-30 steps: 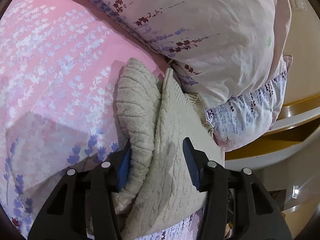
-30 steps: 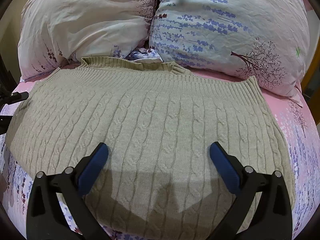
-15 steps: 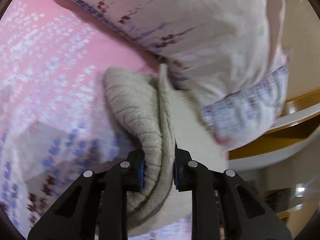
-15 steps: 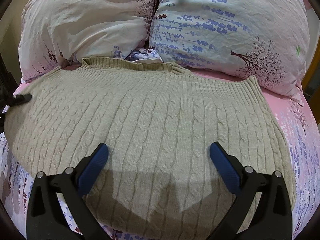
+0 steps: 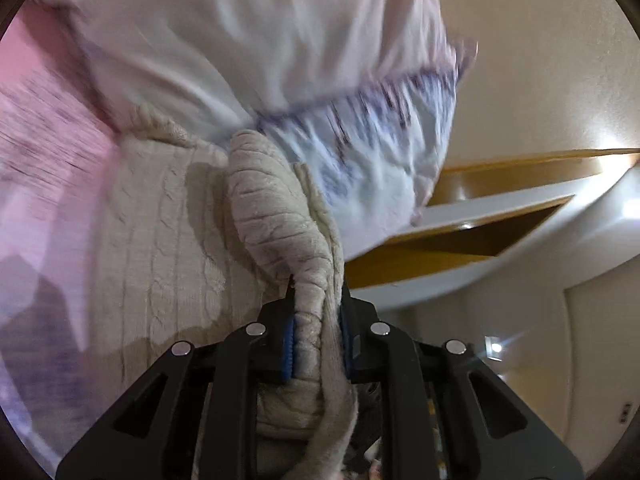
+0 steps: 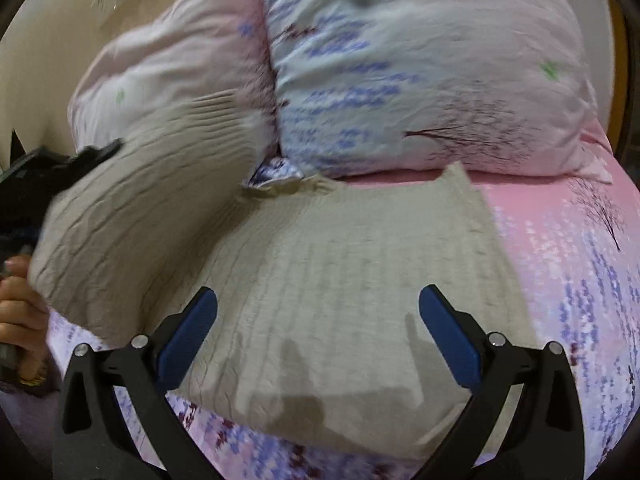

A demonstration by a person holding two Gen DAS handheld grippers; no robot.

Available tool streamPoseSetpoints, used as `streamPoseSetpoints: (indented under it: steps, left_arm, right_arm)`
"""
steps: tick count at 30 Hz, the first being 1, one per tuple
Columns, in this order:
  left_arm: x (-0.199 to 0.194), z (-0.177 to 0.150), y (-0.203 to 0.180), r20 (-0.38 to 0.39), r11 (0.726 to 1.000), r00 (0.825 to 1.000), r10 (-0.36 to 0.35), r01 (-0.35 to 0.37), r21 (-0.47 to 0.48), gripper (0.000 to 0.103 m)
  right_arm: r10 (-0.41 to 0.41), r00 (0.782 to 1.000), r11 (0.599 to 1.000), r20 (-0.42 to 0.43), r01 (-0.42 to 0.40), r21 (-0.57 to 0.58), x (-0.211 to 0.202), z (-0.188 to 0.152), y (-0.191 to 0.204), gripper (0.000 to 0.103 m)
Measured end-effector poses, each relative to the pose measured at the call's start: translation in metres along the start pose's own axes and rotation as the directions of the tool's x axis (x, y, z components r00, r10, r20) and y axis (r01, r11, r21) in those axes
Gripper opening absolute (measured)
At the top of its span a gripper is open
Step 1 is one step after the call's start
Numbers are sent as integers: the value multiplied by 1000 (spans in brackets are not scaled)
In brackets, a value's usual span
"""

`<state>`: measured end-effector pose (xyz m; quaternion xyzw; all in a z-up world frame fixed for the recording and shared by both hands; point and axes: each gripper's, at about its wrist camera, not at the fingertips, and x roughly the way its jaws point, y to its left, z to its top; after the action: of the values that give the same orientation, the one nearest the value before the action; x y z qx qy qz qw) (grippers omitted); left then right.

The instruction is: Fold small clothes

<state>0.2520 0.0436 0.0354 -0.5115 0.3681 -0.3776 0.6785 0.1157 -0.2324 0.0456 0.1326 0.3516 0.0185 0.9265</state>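
Note:
A beige cable-knit sweater (image 6: 340,280) lies on the pink bed sheet (image 6: 560,248). My left gripper (image 5: 316,334) is shut on the sweater's left side (image 5: 280,216) and holds it lifted above the bed; in the right wrist view that raised flap (image 6: 132,220) curls over toward the middle, with the left gripper (image 6: 60,164) at its upper left edge. My right gripper (image 6: 318,320) is open and empty, hovering over the sweater's near hem.
Two floral pillows (image 6: 420,68) lean at the head of the bed behind the sweater. A wooden headboard and wall (image 5: 520,184) show to the right in the left wrist view. A hand (image 6: 20,308) holds the left gripper at the bed's left edge.
My left gripper closed on the sweater's left side and lifted it up and over toward the middle. The right gripper stayed open and shifted its view slightly.

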Motion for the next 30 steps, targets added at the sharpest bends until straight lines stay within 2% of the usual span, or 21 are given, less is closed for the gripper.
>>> streamPoseSetpoints:
  steps: [3, 6, 8, 10, 12, 13, 15, 16, 18, 20, 21, 22, 23, 25, 27, 29, 30]
  left_arm:
    - [44, -14, -1, -62, 999, 997, -39, 38, -4, 16]
    - [86, -31, 8, -158, 1000, 987, -20, 17, -24, 17]
    - [107, -40, 20, -224, 998, 975, -6, -9, -68, 19]
    - [122, -45, 33, -274, 988, 959, -65, 23, -156, 20]
    - [119, -44, 31, -275, 984, 956, -101, 54, -172, 43]
    - [110, -41, 24, -254, 986, 960, -115, 78, -148, 58]
    - [93, -34, 9, -209, 996, 975, -73, 61, -64, 62]
    - [83, -32, 2, -195, 999, 980, -44, 41, -20, 65]
    - [56, -31, -15, -152, 991, 986, 74, -56, 118, 68]
    - [40, -36, -28, -116, 950, 970, 212, -177, 255, 70]
    - [35, -40, -34, -91, 906, 947, 307, -262, 333, 70]
    - [34, -46, -38, -74, 872, 928, 364, -312, 378, 70]
    - [30, -54, -39, -57, 825, 902, 427, -363, 434, 70]
    - [28, -64, -33, -21, 747, 861, 508, -428, 509, 70]
    - [31, -72, -27, 11, 680, 833, 553, -460, 571, 70]
    - [34, -79, -23, 29, 634, 814, 581, -474, 612, 70]
    - [39, -83, -20, 32, 608, 797, 603, -485, 628, 70]
  right_arm:
    - [77, 997, 993, 8, -78, 88, -15, 0, -29, 101]
    - [171, 985, 969, 11, -170, 180, -22, 0, -58, 101]
    - [184, 983, 958, 19, -183, 220, -26, 0, -70, 101]
    - [198, 980, 946, 24, -198, 258, -30, 0, -80, 101]
    - [243, 970, 924, 26, -239, 297, -28, 1, -86, 101]
    - [254, 967, 919, 24, -249, 306, -25, 2, -88, 101]
    - [261, 965, 914, -2, -246, 323, -22, 2, -91, 97]
    - [240, 970, 919, -27, -218, 330, -19, 1, -91, 91]
    - [212, 975, 922, -70, -177, 344, -13, 1, -95, 82]
    - [204, 974, 921, -99, -156, 358, -7, -1, -97, 75]
    - [195, 973, 921, -123, -139, 363, -5, 0, -97, 72]
    - [190, 972, 921, -138, -128, 368, -3, 0, -97, 68]
    - [205, 967, 913, -148, -135, 384, -2, -1, -98, 67]
    - [243, 956, 891, -165, -152, 428, -6, -5, -103, 65]
    - [255, 950, 880, -181, -150, 451, -8, -6, -105, 64]
    - [278, 940, 872, -198, -160, 463, -8, -7, -105, 63]
    - [291, 934, 870, -207, -169, 464, -6, -7, -103, 61]
